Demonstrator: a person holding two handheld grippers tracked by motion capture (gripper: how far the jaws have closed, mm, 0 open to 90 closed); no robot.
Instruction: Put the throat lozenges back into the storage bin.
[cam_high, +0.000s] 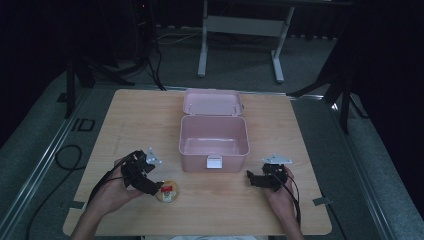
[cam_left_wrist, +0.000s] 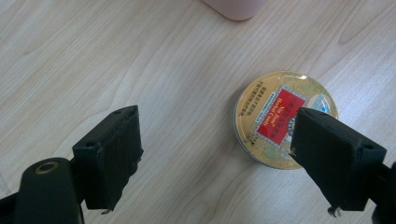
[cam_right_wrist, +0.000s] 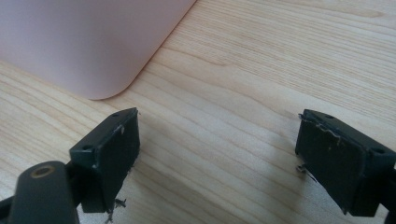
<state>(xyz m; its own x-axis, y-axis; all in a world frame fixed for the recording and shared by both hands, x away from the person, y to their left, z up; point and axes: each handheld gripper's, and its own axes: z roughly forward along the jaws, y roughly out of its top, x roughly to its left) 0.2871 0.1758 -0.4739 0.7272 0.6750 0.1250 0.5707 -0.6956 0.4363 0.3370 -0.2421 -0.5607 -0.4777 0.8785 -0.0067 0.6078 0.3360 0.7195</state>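
Observation:
A round gold tin with a red label lies flat on the wooden table, in front of the open pink box. My left gripper is open just left of the tin; in the left gripper view its right jaw overlaps the tin's edge and the left jaw stands over bare wood. My right gripper is open above bare wood, right of the box's front corner, with nothing between its jaws.
The pink box has its lid folded back and a white latch on its front wall; its inside looks empty. A person's hands hold both grippers near the table's front edge. A desk frame stands beyond the table.

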